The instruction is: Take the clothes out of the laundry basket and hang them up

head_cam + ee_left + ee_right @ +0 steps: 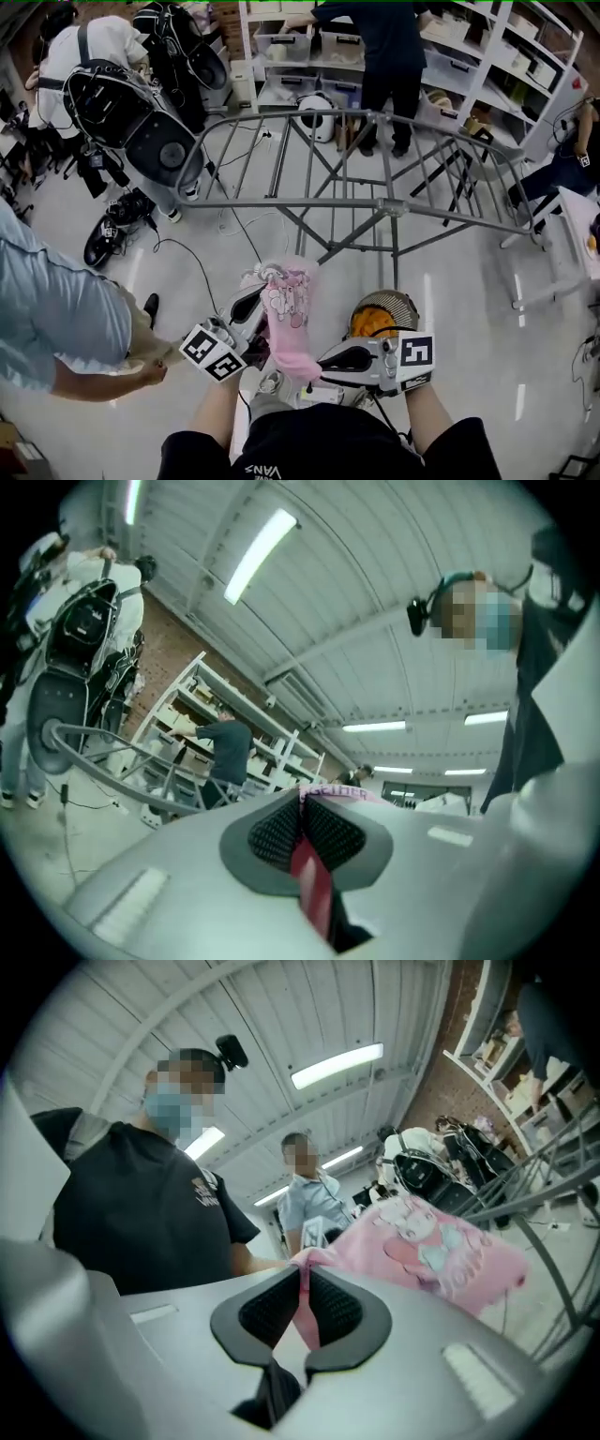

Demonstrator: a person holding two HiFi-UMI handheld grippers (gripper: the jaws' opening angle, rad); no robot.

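Pink garment [289,319] held up, pinched from both sides. Left gripper [255,305] at 9 o'clock, jaws clamped on its edge. Right gripper [319,366] at 5 o'clock, jaws likewise pressed on fabric. Laundry basket [398,298] at 3 o'clock. Drying rack [309,201] at 12 o'clock.

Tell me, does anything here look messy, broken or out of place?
Nothing broken or spilled. The pink garment hangs bunched, not spread, pinched by the left tongs and right tongs. Loose black cables trail over the floor by the drying rack, a possible trip hazard.
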